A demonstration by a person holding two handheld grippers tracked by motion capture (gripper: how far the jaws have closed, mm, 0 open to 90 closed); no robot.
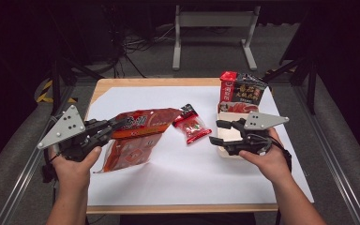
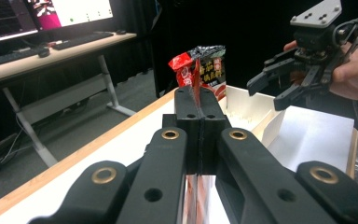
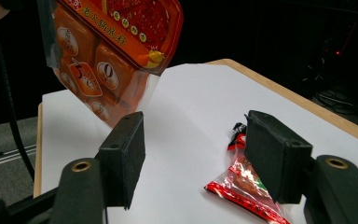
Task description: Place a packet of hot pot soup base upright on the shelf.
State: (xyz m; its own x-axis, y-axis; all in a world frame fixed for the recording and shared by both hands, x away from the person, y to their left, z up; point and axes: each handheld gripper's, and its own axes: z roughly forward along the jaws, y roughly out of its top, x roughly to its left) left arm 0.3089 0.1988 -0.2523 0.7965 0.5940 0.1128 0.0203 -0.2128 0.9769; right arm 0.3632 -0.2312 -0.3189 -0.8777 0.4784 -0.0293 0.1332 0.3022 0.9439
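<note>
My left gripper (image 1: 117, 124) is shut on the edge of a large orange-red food packet (image 1: 138, 133), which hangs tilted over the white sheet's left half. In the left gripper view the jaws (image 2: 198, 93) are pressed together with a sliver of the packet (image 2: 196, 196) between them. In the right gripper view the same packet (image 3: 112, 46) is raised at the upper left. A small red snack packet (image 1: 192, 124) lies flat at the centre. My right gripper (image 1: 214, 131) stands open over the near end of a white box (image 1: 219, 117), holding nothing; the small packet (image 3: 242, 184) lies beyond its right jaw.
Red and dark packets (image 1: 241, 89) stand upright in the far end of the white box (image 2: 261, 126). White paper (image 1: 187, 178) covers a wooden table. A desk frame (image 1: 213, 28) stands on the floor behind the table.
</note>
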